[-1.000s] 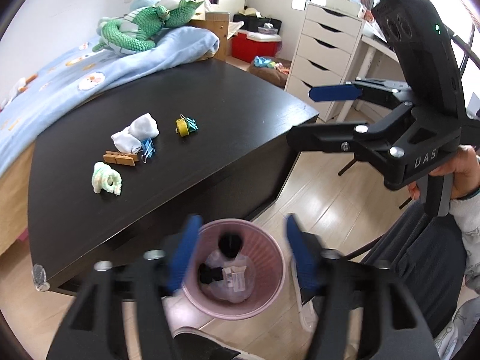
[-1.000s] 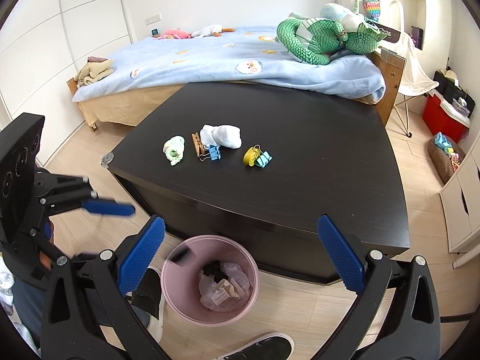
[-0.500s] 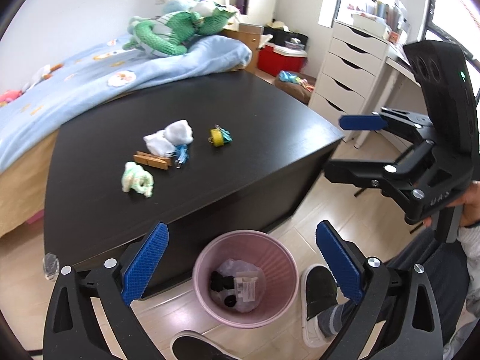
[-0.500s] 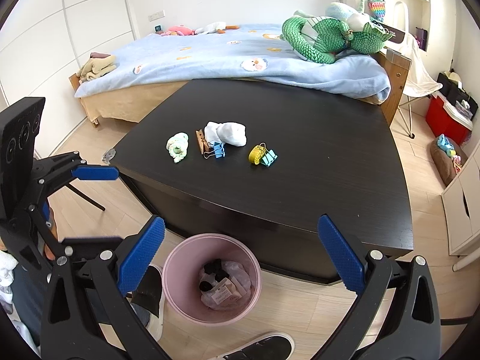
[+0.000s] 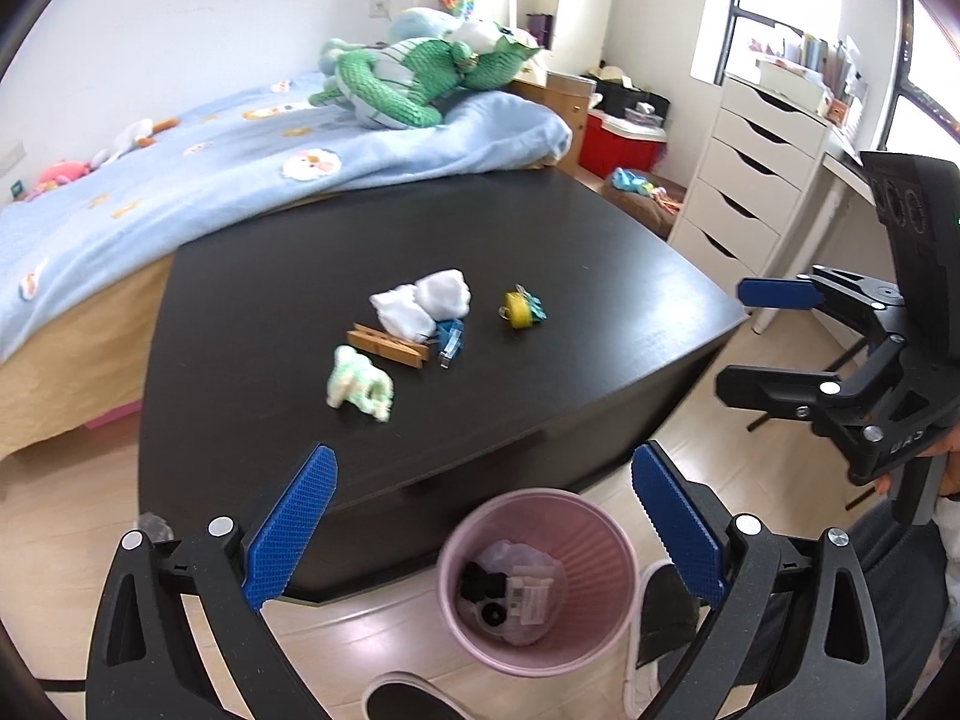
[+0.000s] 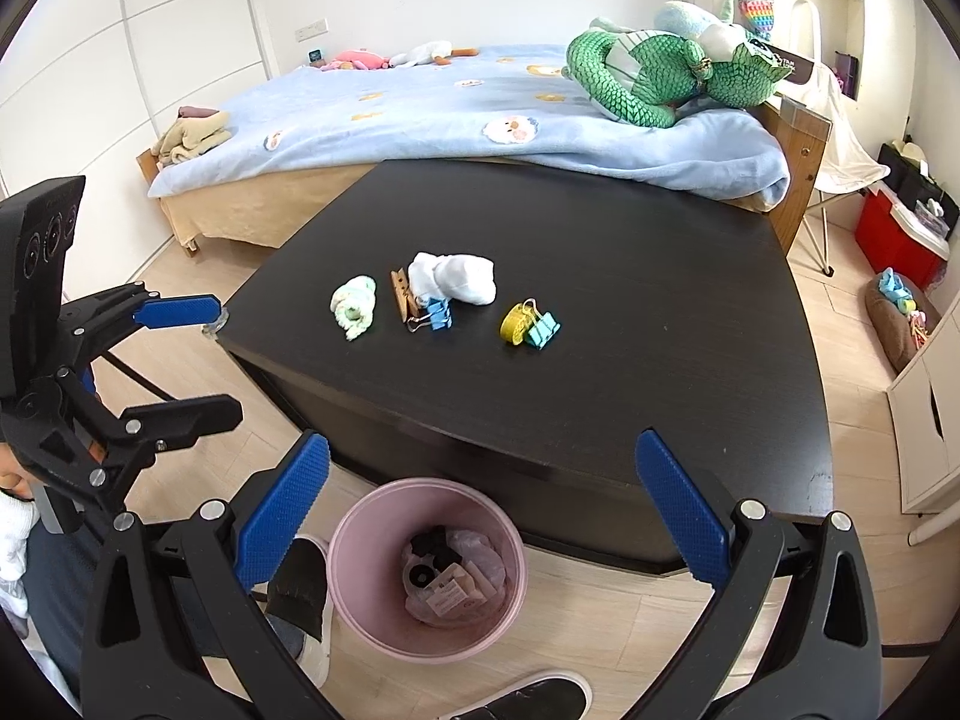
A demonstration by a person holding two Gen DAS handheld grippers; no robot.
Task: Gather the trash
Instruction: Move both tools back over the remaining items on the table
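A pink bin (image 5: 618,546) (image 6: 354,546) stands on the floor against the front of the black table (image 5: 288,276) (image 6: 630,252); inside lie black pieces and a labelled packet on a clear bag. On the table sit a white wad (image 5: 420,303) (image 6: 456,277), a green-white wad (image 5: 360,384) (image 6: 354,306), a wooden clothespin (image 5: 387,345), a blue binder clip (image 5: 450,339) and a yellow tape roll (image 5: 519,307) (image 6: 516,321). My left gripper (image 5: 480,462) (image 6: 225,360) hangs open and empty above the bin. My right gripper (image 6: 480,444) (image 5: 738,339) is open and empty too, over the bin's other side.
A bed with a blue blanket (image 6: 450,108) and a green plush (image 6: 654,75) runs behind the table. White drawers (image 5: 756,180) and a red box (image 5: 624,147) stand at the right. The person's shoes (image 6: 300,588) (image 6: 528,699) rest beside the bin.
The left jaws have spread from partly closed to wide open, and a black piece that was between them now lies in the bin. The left view swung toward the table. The right gripper stayed put.
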